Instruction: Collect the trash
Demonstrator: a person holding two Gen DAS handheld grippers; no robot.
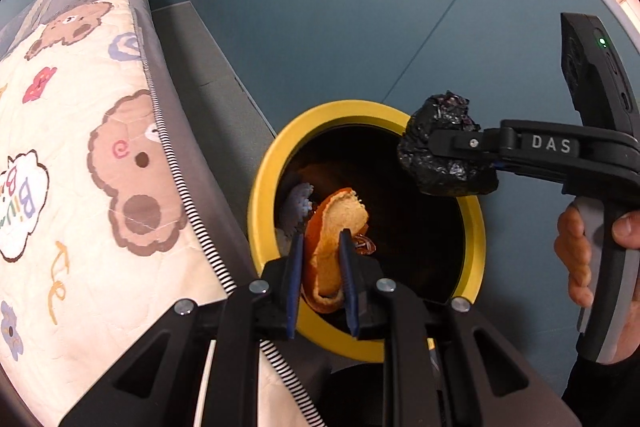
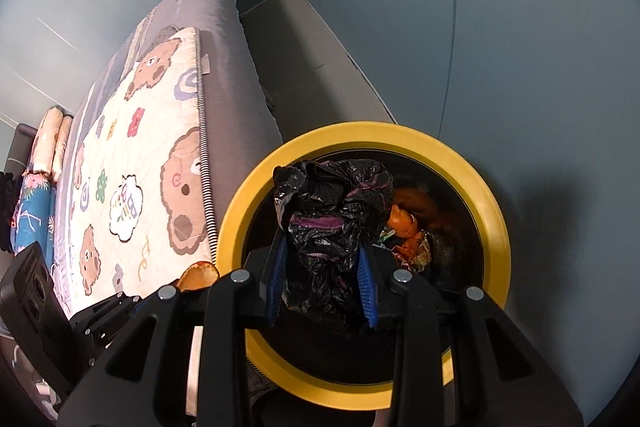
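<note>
The left tool pinches a curled orange peel between its blue pads, nearly closed, over the near rim of the yellow bin beside the bed. The right tool clamps a crumpled black plastic bag above the bin's open mouth, where other scraps lie inside.

The bin has a yellow rim and a dark inside, and the peel is orange outside, pale tan within. The crumpled bag is glossy black with purple streaks. The quilt is cream with brown bears, coloured flowers and a black-and-white striped edge, on a grey bed by a blue-grey wall.
</note>
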